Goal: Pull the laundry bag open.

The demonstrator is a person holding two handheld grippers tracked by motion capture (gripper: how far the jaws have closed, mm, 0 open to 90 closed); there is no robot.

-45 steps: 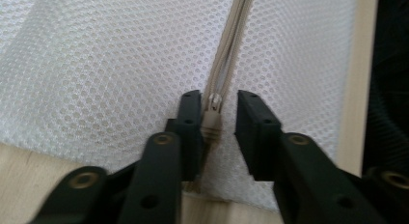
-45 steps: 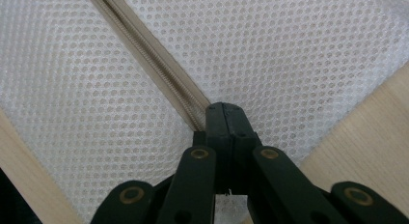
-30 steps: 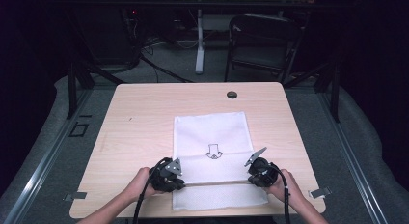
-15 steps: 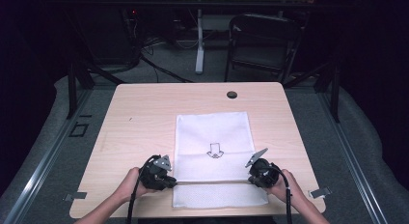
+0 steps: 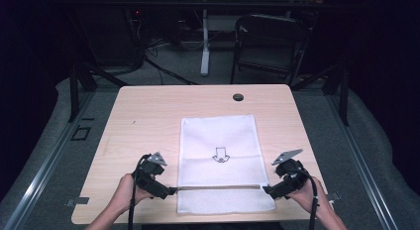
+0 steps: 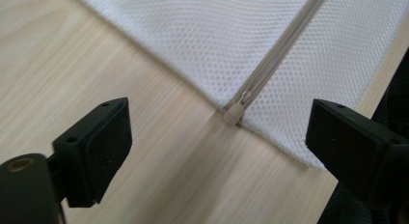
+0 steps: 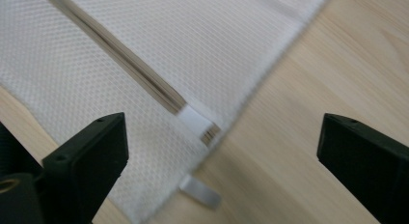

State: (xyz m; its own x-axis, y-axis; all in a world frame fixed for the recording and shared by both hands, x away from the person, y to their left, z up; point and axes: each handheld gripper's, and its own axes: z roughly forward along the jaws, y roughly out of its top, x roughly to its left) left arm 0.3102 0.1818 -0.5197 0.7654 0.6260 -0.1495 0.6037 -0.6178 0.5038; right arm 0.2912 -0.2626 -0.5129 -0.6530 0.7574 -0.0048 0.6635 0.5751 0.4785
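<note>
White mesh bag (image 5: 218, 145) lies flat on the table (image 5: 143, 116), near-centre, toward the person's edge. Black arrow print (image 5: 219, 154) on its upper face. Zipper line (image 5: 218, 187) runs across near the bag's near end; can't tell if anything is inside, the bag looks flat.

Left gripper (image 5: 169, 191) sits at the zipper's left end, jaws spread wide, nothing between them; its own view shows the zipper end (image 6: 233, 113) centred between the jaws, not touched.

Right gripper (image 5: 266, 189) at the zipper's right end, jaws likewise spread and empty. Its view shows the zipper's white end tab (image 7: 195, 119) and a small tag (image 7: 200, 191) at the bag edge.

Small dark disc (image 5: 238, 97) near the table's far edge.
</note>
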